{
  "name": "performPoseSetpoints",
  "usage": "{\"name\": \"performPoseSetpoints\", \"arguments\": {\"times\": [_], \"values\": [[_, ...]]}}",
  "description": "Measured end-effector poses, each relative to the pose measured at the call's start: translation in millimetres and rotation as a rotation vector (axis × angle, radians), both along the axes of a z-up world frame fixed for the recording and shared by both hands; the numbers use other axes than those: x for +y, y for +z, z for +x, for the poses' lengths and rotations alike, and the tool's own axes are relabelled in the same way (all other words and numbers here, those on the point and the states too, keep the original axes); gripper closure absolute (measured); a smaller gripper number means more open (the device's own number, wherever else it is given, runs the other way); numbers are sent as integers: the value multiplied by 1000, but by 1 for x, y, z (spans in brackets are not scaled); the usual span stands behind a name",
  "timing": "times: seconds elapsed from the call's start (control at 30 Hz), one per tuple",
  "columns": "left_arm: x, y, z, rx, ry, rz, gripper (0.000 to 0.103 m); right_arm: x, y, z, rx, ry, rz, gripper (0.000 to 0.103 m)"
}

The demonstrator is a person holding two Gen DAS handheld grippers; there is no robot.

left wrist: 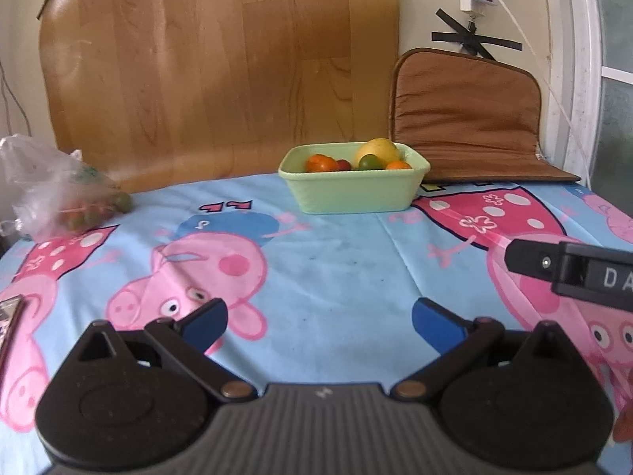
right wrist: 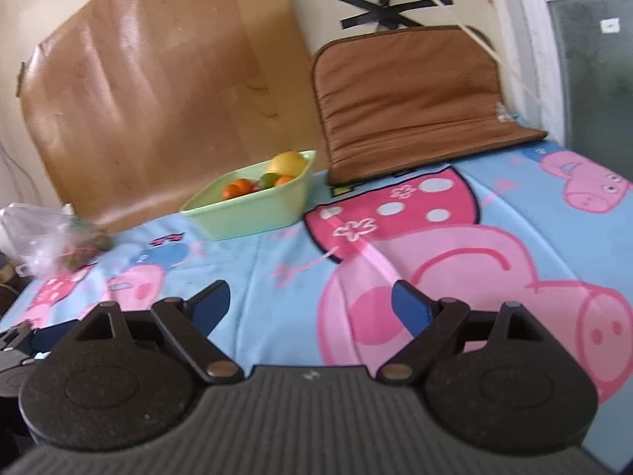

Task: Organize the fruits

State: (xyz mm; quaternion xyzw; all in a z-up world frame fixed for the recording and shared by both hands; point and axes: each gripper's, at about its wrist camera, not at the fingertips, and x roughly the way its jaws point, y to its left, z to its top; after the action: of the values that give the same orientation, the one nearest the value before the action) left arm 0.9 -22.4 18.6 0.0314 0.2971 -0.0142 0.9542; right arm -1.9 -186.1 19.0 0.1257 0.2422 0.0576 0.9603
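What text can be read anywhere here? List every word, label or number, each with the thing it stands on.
"DA": white letters on the black body of the right tongs, cut off at the frame edge.
Dark letter-like marks printed on the blue cartoon tablecloth, near the plastic bag: upside down, not readable.
Small embossed logo on the left tongs body: too small to read.
Nothing legible on the green tub.

The white letters "DA" stand on the black body of the right gripper [left wrist: 569,269], to the right of the green basket [left wrist: 352,192].
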Motion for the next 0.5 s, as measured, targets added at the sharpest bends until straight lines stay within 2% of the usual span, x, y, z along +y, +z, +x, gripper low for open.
{"name": "performPoseSetpoints", "arguments": {"times": [0.17,0.37,0.5], "values": [[16,2,11,-5,-23,-29,0,11,6,3,-14,-12,-50,12],[56,11,31,-9,61,-56,0,41,17,9,-65,57,-159,12],[67,25,44,-45,96,-59,0,49,31,18,-93,76,-161,12]]}}
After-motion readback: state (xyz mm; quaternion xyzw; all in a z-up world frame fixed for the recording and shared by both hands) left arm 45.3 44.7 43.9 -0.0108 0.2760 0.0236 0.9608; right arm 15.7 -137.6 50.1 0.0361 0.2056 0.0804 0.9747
